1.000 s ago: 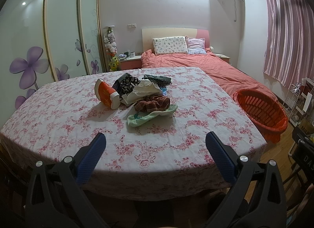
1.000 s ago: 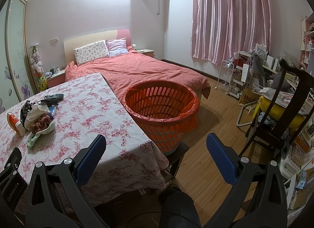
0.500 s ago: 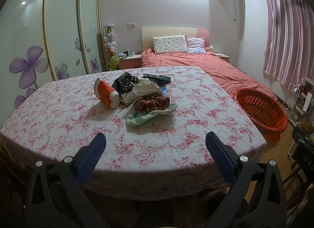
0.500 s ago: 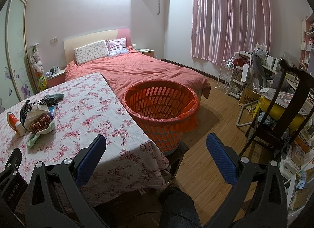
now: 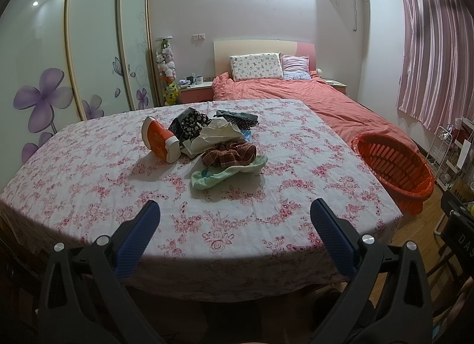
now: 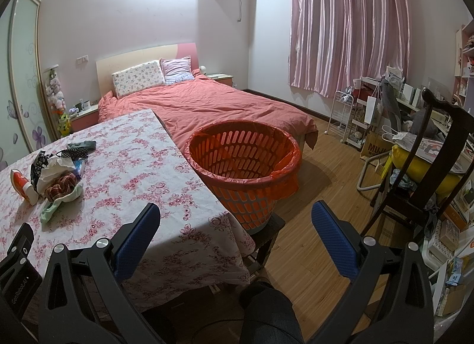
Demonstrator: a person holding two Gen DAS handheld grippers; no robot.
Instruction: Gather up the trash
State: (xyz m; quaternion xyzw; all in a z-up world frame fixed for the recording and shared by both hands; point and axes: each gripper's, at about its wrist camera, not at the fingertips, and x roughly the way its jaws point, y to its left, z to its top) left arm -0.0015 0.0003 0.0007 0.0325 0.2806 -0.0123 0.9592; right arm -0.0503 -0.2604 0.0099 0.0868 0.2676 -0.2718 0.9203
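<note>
Awaiting collection: trash pile (image 5: 211, 144); basket (image 6: 243, 163)

- The right gripper (image 6: 235, 218) hangs with its blue-padded fingers (image 6: 139, 240) spread wide apart and nothing between them, above the table's near corner and the wooden floor (image 6: 320, 231).
- An orange slotted basket (image 6: 243, 166), lined with an orange bag, stands just beside the table's right edge.
- A floral tablecloth (image 6: 142, 172) covers the table.
- A pile of trash (image 6: 57, 175) lies on the cloth at the left, well apart from the basket.
- A bed with a coral cover (image 6: 207, 104) stands behind.
</note>
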